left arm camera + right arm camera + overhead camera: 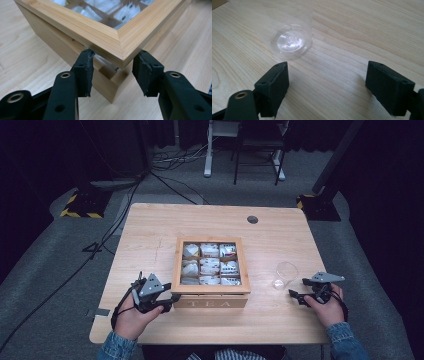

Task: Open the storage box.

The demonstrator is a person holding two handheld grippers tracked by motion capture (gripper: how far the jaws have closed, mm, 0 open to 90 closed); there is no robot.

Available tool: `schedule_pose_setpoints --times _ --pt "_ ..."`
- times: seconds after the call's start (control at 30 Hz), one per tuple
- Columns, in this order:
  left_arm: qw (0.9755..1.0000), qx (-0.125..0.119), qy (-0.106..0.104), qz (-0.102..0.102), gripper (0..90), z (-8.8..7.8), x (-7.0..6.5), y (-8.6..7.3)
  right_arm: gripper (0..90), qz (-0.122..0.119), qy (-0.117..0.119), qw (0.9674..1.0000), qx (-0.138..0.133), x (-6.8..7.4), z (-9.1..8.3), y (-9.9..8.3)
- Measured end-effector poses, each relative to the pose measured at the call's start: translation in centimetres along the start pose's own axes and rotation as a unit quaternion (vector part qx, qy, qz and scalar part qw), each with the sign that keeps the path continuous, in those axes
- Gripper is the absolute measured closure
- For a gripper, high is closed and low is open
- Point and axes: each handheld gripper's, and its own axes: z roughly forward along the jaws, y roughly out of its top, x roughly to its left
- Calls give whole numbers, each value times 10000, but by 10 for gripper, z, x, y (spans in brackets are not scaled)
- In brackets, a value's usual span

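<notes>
Left claw [113,75]: closed in on the near left corner of the tea box's lid [117,41]; one pad sits under the lid's edge, the other against the corner's far side, so it appears to pinch the lid frame.
Right claw [327,87]: jaws spread wide, nothing between them, resting low over the bench [150,230] just short of the clear cup [292,42].
Tea box [210,270]: middle of the bench, glass-paned lid down or barely raised, a thin gap showing at the gripped corner; tea bags sit in its compartments.
Step in hand: likely the start of lifting the lid.
Next move: a steady upward swing about the far edge, keeping the corner pinched.
Around: clear cup right of the box, well apart from the lid's path.
In the way: nothing on the lid; the corner grip looks shallow and could slip.
</notes>
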Motion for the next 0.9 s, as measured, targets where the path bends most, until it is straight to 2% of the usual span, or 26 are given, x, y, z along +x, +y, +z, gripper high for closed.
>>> schedule_pose_setpoints --times 0.13,0.23,0.27,0.37,0.47,0.67,0.9 --pt "9997 -242 39 -80 533 -3 1 3 191 -1 0 10000 -1 0 0 0" --pt "9994 -327 44 -138 534 -6 2 4 190 1 0 10000 -1 0 0 0" --pt "9993 -338 97 -94 534 -6 3 5 190 1 2 10000 0 0 0 0" --pt "9988 -440 151 -174 535 -7 2 7 190 0 1 10000 -1 0 0 0" --pt "9976 -618 277 -170 534 -10 2 11 190 2 1 10000 -1 0 0 0" --pt "9961 -785 389 -75 535 -14 2 17 190 1 0 10000 -1 0 0 0" --pt "9952 -869 456 -40 533 -17 3 25 190 1 0 10000 -1 0 0 0"
